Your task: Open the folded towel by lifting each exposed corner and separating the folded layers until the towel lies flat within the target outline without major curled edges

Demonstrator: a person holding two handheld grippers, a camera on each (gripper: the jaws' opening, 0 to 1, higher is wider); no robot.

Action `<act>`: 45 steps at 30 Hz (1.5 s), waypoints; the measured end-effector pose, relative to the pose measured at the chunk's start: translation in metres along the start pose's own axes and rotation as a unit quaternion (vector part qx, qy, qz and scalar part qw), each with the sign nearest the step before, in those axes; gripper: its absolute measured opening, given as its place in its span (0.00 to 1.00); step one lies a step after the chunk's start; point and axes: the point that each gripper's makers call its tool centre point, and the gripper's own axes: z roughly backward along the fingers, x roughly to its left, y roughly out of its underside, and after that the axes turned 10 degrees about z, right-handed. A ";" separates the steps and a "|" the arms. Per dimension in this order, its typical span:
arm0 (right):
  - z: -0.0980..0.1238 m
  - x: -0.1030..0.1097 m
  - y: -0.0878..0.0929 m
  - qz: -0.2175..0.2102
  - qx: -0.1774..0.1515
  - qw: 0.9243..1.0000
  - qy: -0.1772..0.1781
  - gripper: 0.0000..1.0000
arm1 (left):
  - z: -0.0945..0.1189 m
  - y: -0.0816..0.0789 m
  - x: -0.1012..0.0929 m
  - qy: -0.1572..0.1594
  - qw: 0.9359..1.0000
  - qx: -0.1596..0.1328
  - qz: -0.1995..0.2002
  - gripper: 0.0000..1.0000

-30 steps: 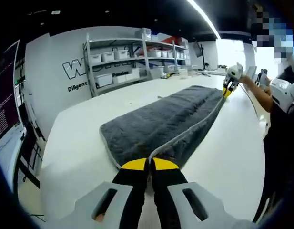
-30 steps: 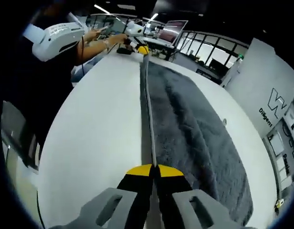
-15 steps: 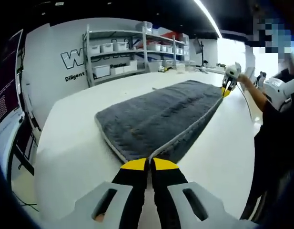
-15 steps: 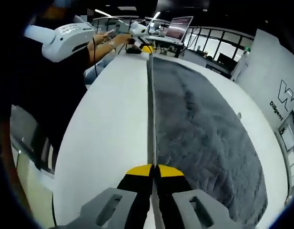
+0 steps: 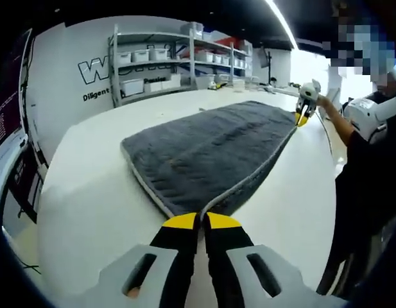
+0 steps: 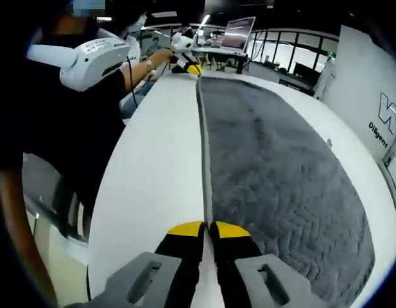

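The left hand-held gripper (image 5: 201,221) is closed on a corner of the grey towel (image 5: 207,151), which stretches ahead of it across the white table (image 5: 88,192). At the far end of the same edge, the right hand-held gripper (image 6: 206,228) is likewise clamped on the other corner. The edge runs taut between the two. The towel's far side lies on the table.

Each view looks low along one end of the same grey towel (image 5: 204,151) on a white table (image 5: 88,212), close over its own jaws. The left gripper view faces the shelving wall (image 5: 165,64); the right gripper view faces opposite, toward windows (image 6: 294,58). Both share the towel's long hemmed edge.
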 end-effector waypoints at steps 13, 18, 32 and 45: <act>0.029 -0.014 -0.021 -0.017 -0.080 0.994 0.079 0.45 | 0.009 -0.047 -0.031 0.018 0.993 -0.116 0.002 0.57; 0.036 -0.025 -0.019 -0.048 -0.102 0.987 0.111 0.71 | 0.007 -0.070 -0.031 0.023 0.986 -0.163 0.023 0.80; 0.051 -0.055 0.007 -0.139 -0.133 0.964 0.182 0.99 | -0.027 -0.119 0.002 -0.008 0.973 -0.219 0.078 0.99; 0.060 -0.065 0.010 -0.162 -0.167 0.949 0.212 0.99 | -0.070 -0.163 0.053 -0.044 0.976 -0.197 0.083 0.94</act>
